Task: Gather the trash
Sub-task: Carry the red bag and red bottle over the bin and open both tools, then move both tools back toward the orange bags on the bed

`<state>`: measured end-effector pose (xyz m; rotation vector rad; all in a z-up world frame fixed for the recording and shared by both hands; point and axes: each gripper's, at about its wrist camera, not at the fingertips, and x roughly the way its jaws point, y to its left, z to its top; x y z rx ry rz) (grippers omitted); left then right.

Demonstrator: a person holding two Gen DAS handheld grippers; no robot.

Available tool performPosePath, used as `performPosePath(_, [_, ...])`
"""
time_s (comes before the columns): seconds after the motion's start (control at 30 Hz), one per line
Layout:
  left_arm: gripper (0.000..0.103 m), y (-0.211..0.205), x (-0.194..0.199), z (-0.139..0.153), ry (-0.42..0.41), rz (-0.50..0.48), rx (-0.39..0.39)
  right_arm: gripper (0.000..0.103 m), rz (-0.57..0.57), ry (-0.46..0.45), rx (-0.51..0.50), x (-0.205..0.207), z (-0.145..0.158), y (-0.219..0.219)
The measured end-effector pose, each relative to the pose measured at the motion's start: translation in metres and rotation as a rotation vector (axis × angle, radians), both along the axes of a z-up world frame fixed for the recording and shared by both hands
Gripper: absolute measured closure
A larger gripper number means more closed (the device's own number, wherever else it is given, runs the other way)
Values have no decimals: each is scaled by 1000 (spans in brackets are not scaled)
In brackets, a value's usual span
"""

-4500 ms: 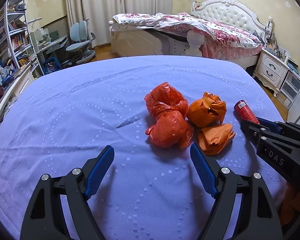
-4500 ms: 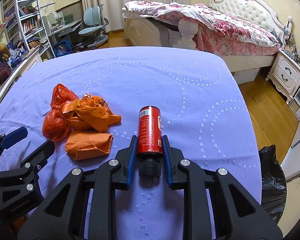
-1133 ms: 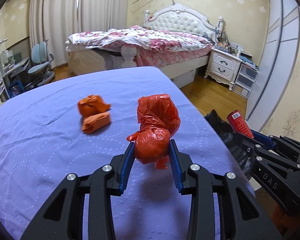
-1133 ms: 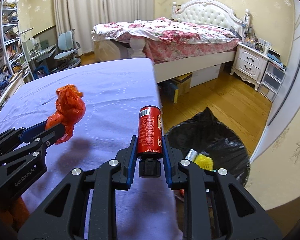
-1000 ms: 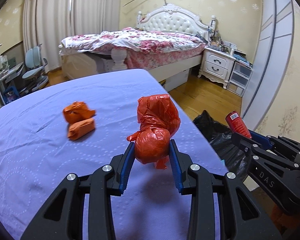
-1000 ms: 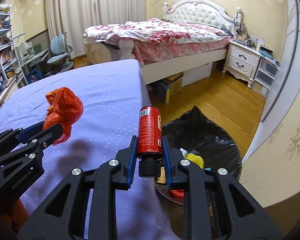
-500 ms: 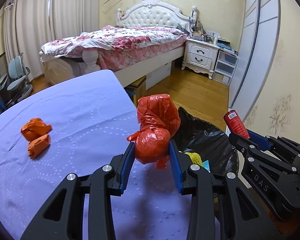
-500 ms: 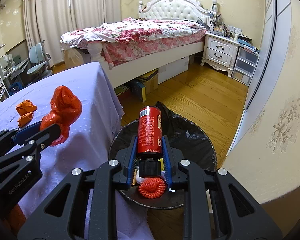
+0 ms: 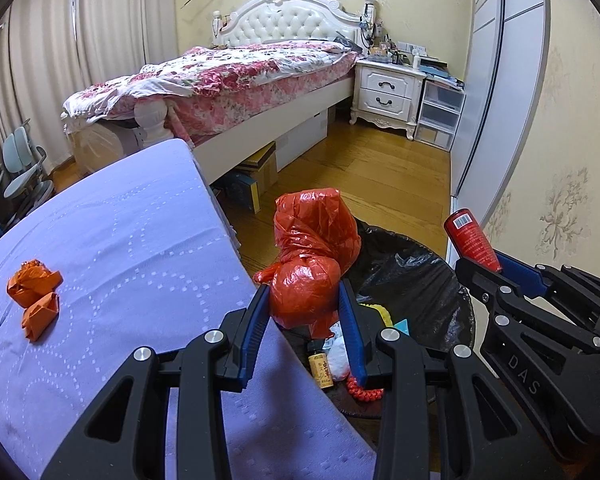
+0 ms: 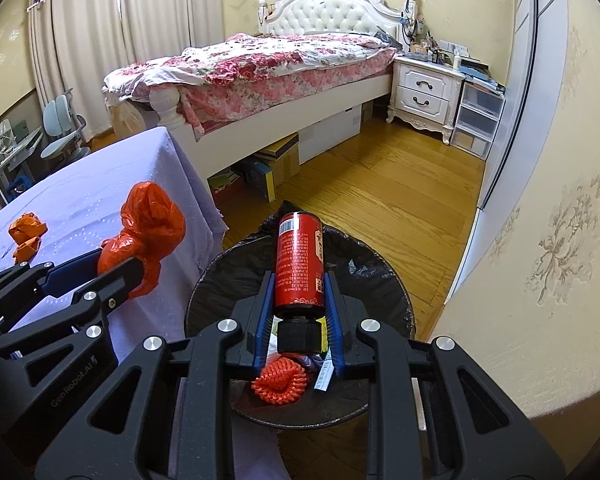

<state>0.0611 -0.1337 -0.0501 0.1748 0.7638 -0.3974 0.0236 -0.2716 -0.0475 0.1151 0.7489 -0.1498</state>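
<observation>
Lavender quilted tablecloth ends beside a black-lined trash bin on wood flooring. Left gripper is clamped on a crinkly red plastic bag bundle, likely light and squashy; right gripper pinches a rigid, probably slick red can low on its body, over the bin.

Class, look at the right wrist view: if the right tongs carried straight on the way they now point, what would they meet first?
Most likely the black-lined trash bin below: the right tongs, shut on the red can, point down into its mouth. Depth is unclear.
</observation>
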Motion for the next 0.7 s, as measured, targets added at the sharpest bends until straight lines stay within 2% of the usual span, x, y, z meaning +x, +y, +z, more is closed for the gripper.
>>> performPosePath(0.13, [66,-4,0,-2,-1,-9,13,79,-3,-2,3,2,-1,-1])
performPosePath(0.23, [58,-3,1,-3,-1,1,21,73,-15,-7,-4,5,-1,-2])
performPosePath(0.3, [45,-2,1,-3,-2,10,18,66,-25,-13,-6,4,0,-4])
performPosePath(0.4, [34,2,-1,-1,-12,26,13,60,-37,-19,-8,5,1,-5])
performPosePath(0.57, [29,11,0,1,-14,55,14,45,-44,-29,-14,3,4,-4])
performPosePath(0.7, [28,25,-1,2,-18,90,23,40,-32,-31,-22,3,6,2])
